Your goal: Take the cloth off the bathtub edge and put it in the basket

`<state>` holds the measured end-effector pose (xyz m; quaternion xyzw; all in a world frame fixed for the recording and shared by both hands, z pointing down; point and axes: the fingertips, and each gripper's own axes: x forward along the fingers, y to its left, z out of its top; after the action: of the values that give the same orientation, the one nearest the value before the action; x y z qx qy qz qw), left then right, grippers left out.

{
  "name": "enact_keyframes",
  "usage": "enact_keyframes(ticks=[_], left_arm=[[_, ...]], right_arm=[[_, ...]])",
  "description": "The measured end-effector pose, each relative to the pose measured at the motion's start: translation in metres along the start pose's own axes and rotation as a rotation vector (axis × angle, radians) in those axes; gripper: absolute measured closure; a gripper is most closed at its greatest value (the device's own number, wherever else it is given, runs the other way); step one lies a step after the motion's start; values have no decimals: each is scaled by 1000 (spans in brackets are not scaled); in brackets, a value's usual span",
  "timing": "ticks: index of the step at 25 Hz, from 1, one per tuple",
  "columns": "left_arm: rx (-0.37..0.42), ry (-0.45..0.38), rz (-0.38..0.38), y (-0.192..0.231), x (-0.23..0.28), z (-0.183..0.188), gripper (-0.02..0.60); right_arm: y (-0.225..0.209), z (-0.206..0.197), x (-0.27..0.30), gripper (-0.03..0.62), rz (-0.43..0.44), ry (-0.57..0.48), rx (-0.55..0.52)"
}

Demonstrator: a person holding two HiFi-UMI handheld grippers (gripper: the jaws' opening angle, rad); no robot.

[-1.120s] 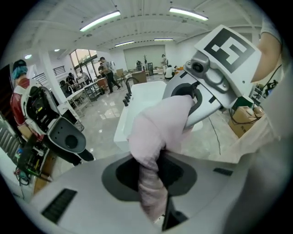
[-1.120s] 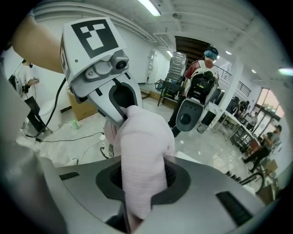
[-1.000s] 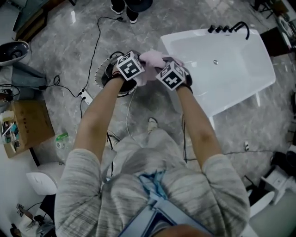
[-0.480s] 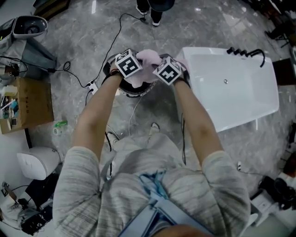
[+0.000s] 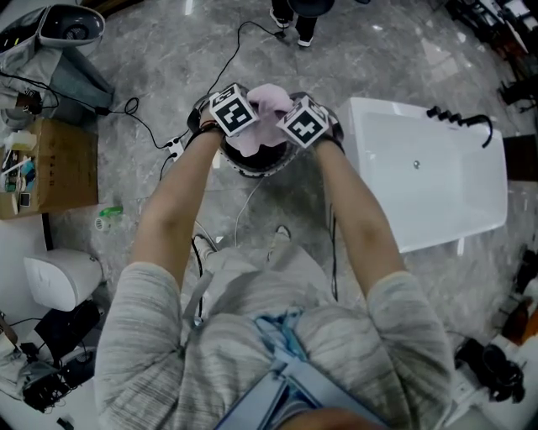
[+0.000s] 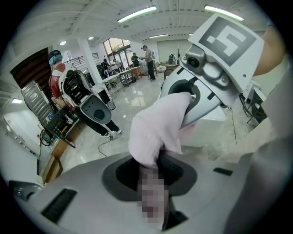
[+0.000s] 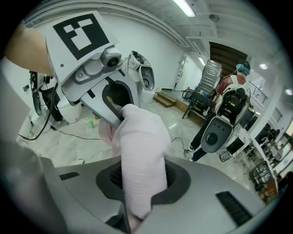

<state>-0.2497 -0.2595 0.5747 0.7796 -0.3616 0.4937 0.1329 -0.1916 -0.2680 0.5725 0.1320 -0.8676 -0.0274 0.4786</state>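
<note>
Your left gripper and right gripper each pinch the cloth, jaws nearly closed on bunched ends (soft, light, probably droopy), above the basket.

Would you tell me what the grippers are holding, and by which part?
A pale pink cloth; left gripper and right gripper each clamp one end.

I'm working in a robotics test lab, not a home. A freestanding bathtub stands on a bare grey marble floor among loose cables and a cardboard box. Beyond it a white-and-black robot waits under ceiling strip lights.
</note>
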Motion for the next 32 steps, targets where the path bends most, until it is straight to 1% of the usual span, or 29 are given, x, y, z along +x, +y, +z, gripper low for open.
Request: enact_keyframes(ticks=[7,11,13,15,16,19,21,25,29,32], left_arm=[[-26,2,32,20,1,-9,491],[-45,43,30,20,8,-22,491],[-43,75,17,17,14,-28,489],[-34,101,17,15,19,-33,483],[-40,104,27,16,20,-34,463],[-83,84,75,25,19,-32,457],[-94,69,92,27,16,-27,457],[-96,57,84,27,15,-29,457],[-75,54,73,21,13,-28,457],[-89,68,50,11,18,-36,457]], right_arm=[[2,22,12,507,43,-30,42],[7,21,23,505,44,-7,24],[6,11,27,501,44,36,24],[6,1,30,443,60,85,47],[7,-3,31,417,71,102,59],[5,-14,30,411,78,137,86],[5,-16,27,411,80,127,114],[4,2,27,411,86,61,154],[6,0,25,411,95,50,169],[14,-9,25,411,121,60,187]])
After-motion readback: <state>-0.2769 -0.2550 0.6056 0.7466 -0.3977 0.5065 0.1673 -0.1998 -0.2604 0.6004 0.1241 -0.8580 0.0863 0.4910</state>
